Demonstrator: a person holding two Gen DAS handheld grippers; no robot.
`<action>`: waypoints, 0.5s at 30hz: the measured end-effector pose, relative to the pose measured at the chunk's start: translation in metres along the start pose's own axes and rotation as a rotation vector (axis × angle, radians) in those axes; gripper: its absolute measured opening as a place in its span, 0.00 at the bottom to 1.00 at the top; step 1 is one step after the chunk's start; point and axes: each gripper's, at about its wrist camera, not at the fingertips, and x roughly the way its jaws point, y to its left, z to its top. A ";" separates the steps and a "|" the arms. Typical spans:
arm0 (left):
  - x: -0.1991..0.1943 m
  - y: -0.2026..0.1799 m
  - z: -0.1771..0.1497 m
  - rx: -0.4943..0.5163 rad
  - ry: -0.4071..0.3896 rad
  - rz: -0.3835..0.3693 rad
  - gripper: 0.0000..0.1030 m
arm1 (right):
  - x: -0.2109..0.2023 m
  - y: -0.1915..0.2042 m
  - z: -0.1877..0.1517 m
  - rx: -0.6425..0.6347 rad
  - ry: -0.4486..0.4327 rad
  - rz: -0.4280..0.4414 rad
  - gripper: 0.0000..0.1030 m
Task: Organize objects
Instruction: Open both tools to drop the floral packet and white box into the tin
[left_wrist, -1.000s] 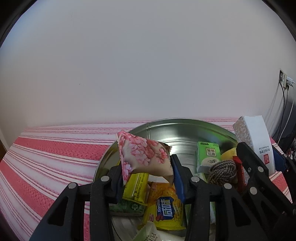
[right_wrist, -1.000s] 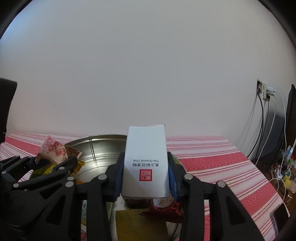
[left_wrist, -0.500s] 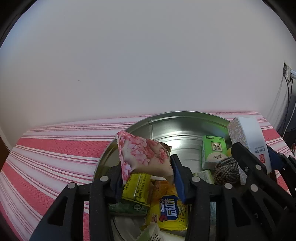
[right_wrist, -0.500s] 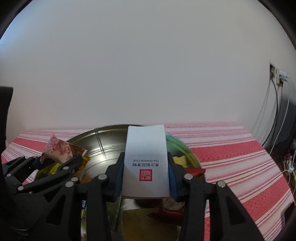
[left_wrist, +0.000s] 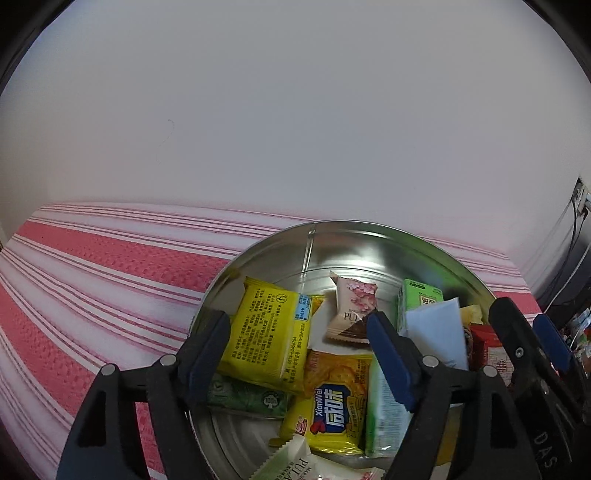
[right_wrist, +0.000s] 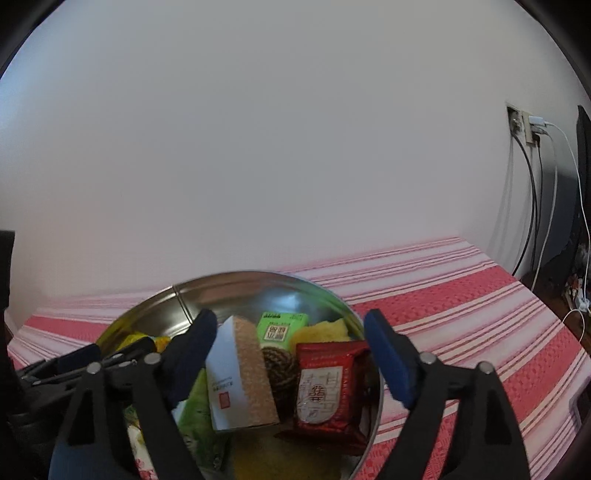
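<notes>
On the left, the left gripper (left_wrist: 299, 350) has let go: its jaws now stand wide apart, where half a second ago they were clamped on the pink packet (left_wrist: 352, 312). That packet now lies in the tin (left_wrist: 332, 230), toward the far side, propped on the snacks, just right of the yellow pack (left_wrist: 269, 341) and beyond the orange biscuit pack (left_wrist: 332, 402).

On the right, the right gripper (right_wrist: 291, 356) has done the same. Its jaws are spread, and the white box (right_wrist: 240, 373) they held upright has dropped into the tin (right_wrist: 236, 278), tilted on its side against the yarn ball (right_wrist: 280, 365), with the red packet (right_wrist: 327, 384) just to its right and the green carton (right_wrist: 282, 328) behind.

So both items appear delivered at once. The striped cloth (right_wrist: 461, 314) around the tin shows nothing else loose in these views, so the sorting looks close to finished, though the near table is out of sight. Both grippers hang low over the pile; lifting straight up would avoid snagging a wrapper.
</notes>
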 end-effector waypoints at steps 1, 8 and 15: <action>0.000 0.000 0.000 0.002 -0.001 0.003 0.76 | 0.001 -0.001 0.001 0.002 -0.001 -0.001 0.83; 0.003 0.006 0.001 -0.014 0.006 0.000 0.76 | -0.004 0.000 0.001 0.014 -0.015 -0.010 0.92; -0.005 0.002 -0.001 0.009 -0.029 -0.012 0.77 | -0.014 -0.002 -0.003 0.017 -0.051 -0.027 1.00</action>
